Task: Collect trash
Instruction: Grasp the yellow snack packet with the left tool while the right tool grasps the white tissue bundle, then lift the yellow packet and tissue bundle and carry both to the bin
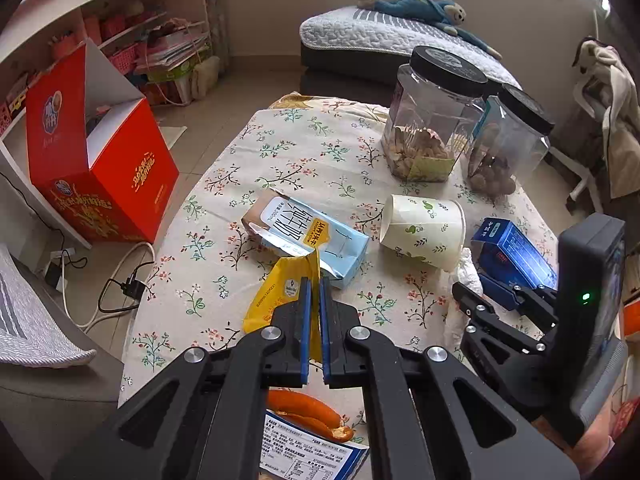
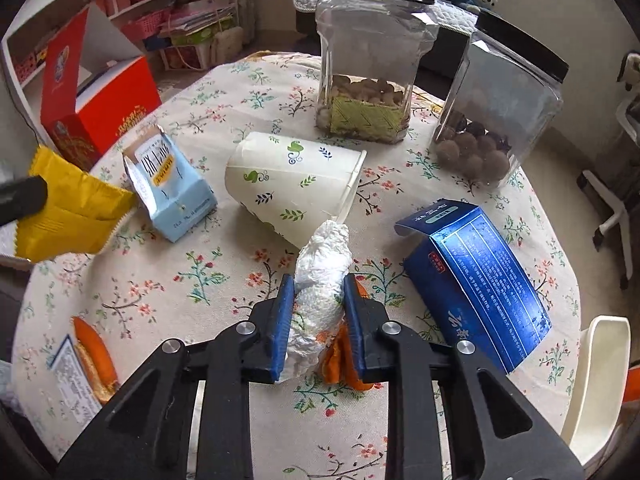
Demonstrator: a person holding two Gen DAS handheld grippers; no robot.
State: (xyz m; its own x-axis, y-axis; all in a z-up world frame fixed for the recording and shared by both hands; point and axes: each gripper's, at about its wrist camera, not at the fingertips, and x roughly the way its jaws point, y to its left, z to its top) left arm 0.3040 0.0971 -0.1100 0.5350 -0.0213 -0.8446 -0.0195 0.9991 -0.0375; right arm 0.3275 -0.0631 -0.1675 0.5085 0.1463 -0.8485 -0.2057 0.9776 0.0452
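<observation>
Left wrist view: low over the table's (image 1: 320,152) near edge, facing across it toward the jars (image 1: 432,120), upper right. Right wrist view: closer in, apparently further right, same heading. Both share cup (image 2: 292,184), carton (image 2: 172,188), blue box (image 2: 476,280), red box (image 1: 100,160).

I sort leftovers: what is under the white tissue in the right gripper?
Orange peel shows beneath the crumpled tissue held by the right gripper; how far it extends underneath is hidden.

Yellow wrapper (image 1: 280,292), white tissue (image 2: 320,280), floral tablecloth (image 1: 312,148).
</observation>
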